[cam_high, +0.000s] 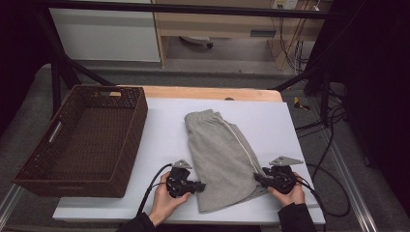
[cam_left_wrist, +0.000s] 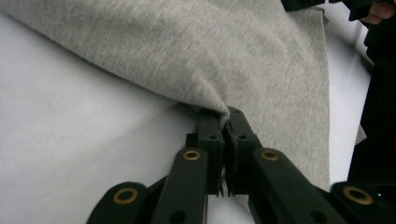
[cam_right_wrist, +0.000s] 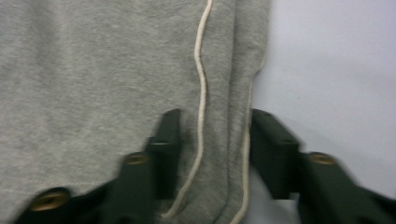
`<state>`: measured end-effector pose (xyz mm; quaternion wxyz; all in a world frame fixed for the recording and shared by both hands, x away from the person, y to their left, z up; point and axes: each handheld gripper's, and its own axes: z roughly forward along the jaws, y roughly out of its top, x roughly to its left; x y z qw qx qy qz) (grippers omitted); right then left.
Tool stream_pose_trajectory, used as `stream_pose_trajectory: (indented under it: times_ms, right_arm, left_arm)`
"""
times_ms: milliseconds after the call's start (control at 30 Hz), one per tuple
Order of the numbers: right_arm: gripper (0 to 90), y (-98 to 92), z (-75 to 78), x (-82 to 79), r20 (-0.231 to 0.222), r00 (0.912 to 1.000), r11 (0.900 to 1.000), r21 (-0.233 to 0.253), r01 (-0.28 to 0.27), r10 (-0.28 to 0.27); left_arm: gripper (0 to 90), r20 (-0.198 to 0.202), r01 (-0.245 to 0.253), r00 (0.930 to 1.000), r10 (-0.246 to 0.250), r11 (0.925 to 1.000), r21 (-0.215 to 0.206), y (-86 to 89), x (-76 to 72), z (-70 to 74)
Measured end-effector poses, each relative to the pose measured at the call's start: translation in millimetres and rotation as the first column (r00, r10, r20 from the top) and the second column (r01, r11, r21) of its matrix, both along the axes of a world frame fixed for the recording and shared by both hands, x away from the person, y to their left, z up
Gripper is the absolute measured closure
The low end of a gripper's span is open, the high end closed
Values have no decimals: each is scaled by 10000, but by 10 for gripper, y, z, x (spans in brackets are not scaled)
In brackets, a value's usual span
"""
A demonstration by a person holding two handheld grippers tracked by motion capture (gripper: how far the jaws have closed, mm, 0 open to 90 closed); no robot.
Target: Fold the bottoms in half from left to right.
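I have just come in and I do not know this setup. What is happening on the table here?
A person works on grey shorts lying folded on a white table. The left gripper is shut on the fabric at the near left edge. The right gripper is open, its jaws standing on either side of the right edge with the white stripe. A brown woven basket stands at the left.

Grey shorts [cam_high: 222,154] with white stripe, brown basket [cam_high: 126,145]

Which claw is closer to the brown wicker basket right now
Left. The left claw grips the grey shorts at their near left edge, just right of the basket. The right claw sits at the shorts' far side, farther away.
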<state>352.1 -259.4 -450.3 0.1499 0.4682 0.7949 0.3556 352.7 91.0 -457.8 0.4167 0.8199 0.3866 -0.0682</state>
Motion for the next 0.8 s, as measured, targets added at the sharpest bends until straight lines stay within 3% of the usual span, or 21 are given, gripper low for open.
stream_pose_trajectory:
  times_ms: [67, 167, 367, 567, 700, 800]
  right_arm:
    - [808, 9, 13, -12, -214, 9995, 9997, 89, -244, 246]
    - [823, 50, 54, -41, -348, 9988, 9994, 96, -334, 337]
    - [824, 196, 88, -177, -656, 9946, 9959, 462, -781, 810]
    - [821, 401, 38, -314, -763, 9906, 9901, 906, -1068, 1138]
    - [815, 504, 22, -394, -744, 9913, 9902, 966, -1009, 1083]
    - [764, 515, 18, -401, -593, 9910, 9897, 858, -1146, 1199]
  left_arm:
    - [877, 24, 24, 10000, -24, 10000, 81, 17, -10, 22]
    - [878, 34, 100, 9999, -100, 9998, 179, 72, -14, 71]
    - [878, 228, 107, 9997, -121, 9981, 608, 293, -39, 197]
    - [878, 397, -83, 9992, 46, 9956, 937, 542, -54, 220]
    - [878, 707, -7, 9975, -84, 9918, 1278, 577, -58, 197]
    - [876, 932, 64, 9955, -184, 9918, 1275, 589, -65, 174]
